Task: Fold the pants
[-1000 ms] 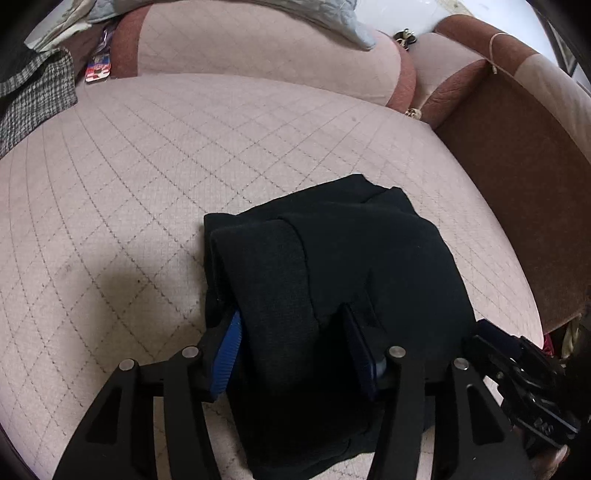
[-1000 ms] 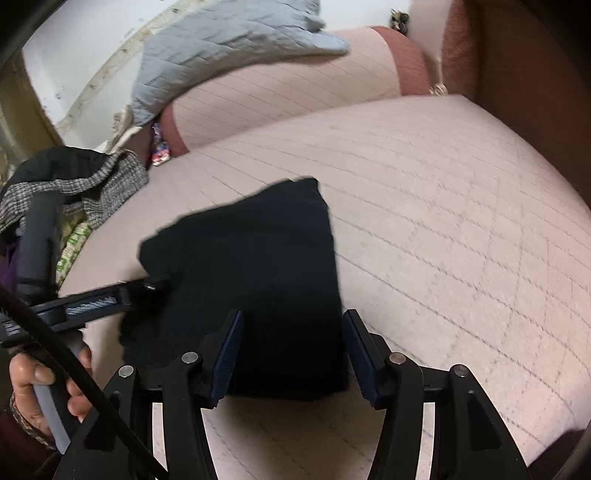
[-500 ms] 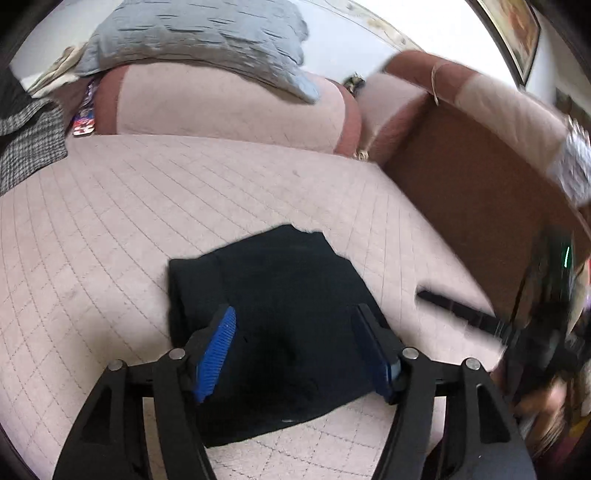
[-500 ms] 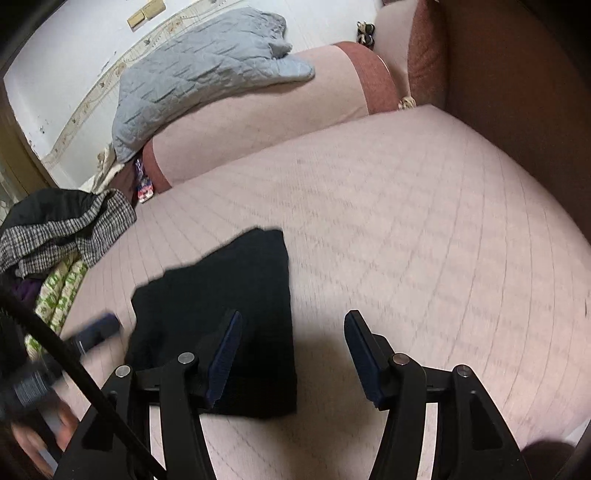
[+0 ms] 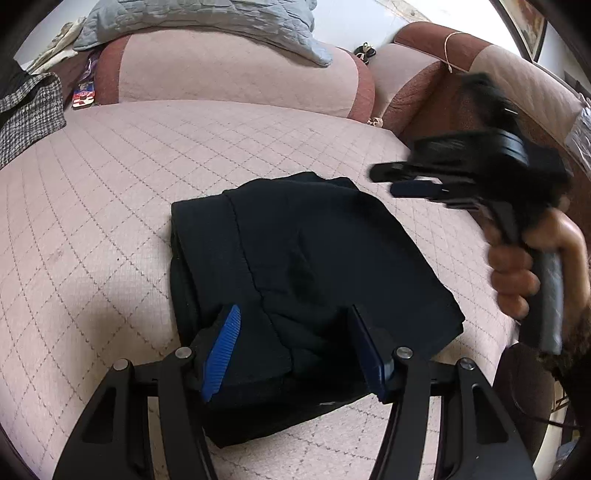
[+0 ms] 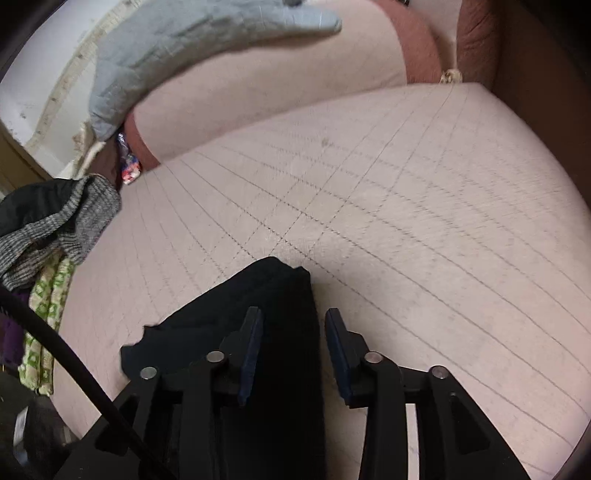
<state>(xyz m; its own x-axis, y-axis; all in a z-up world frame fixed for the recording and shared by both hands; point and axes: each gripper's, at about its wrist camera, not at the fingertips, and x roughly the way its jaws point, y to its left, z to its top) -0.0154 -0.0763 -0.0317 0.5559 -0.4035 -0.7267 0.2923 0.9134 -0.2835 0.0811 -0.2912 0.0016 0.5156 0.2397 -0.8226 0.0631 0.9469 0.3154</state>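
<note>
The black pants (image 5: 303, 269) lie folded into a compact rectangle on the pink quilted sofa seat (image 5: 147, 155). My left gripper (image 5: 295, 347) is open, its blue-padded jaws straddling the near edge of the bundle without clamping it. My right gripper (image 6: 293, 350) is open with a narrower gap, just above the right edge of the pants (image 6: 258, 314). In the left wrist view the right gripper (image 5: 410, 181) hovers blurred above the bundle's far right corner, held by a hand (image 5: 524, 266).
A grey quilted blanket (image 5: 207, 18) lies over the sofa backrest. Checked and black clothes (image 6: 48, 225) are piled at the left, with a green patterned cloth (image 6: 44, 310) below. The brown armrest (image 5: 443, 85) bounds the right side.
My right gripper swung back over the pants' right edge and its jaws narrowed. My left gripper lowered again onto the near edge. The pants bundle stayed put.
</note>
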